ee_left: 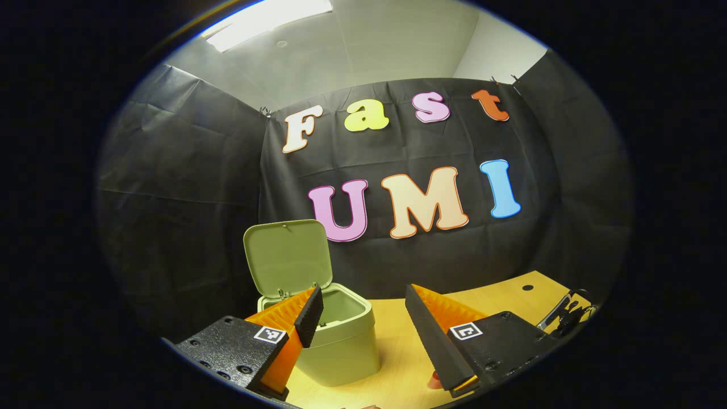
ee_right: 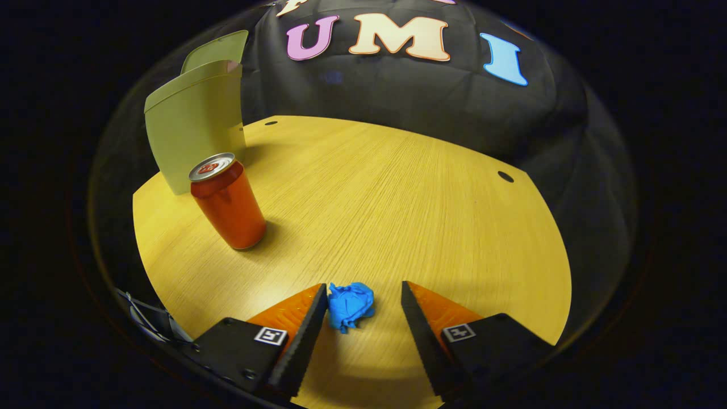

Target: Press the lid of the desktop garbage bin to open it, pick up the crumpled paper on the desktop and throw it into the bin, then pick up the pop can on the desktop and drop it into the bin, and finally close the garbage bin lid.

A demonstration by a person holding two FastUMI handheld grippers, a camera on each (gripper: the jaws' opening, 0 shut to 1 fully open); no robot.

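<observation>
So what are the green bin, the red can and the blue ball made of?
The green bin looks like matte plastic: smooth, evenly coloured walls and a thin moulded lid. The red can seems to be metal, with a shiny silver top and glossy painted sides. The blue ball looks like crumpled paper, with sharp creases and folds, though thin foil or plastic can't be ruled out.

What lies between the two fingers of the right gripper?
The crumpled blue paper lies on the table between the right gripper's open fingers, in the right gripper view.
</observation>
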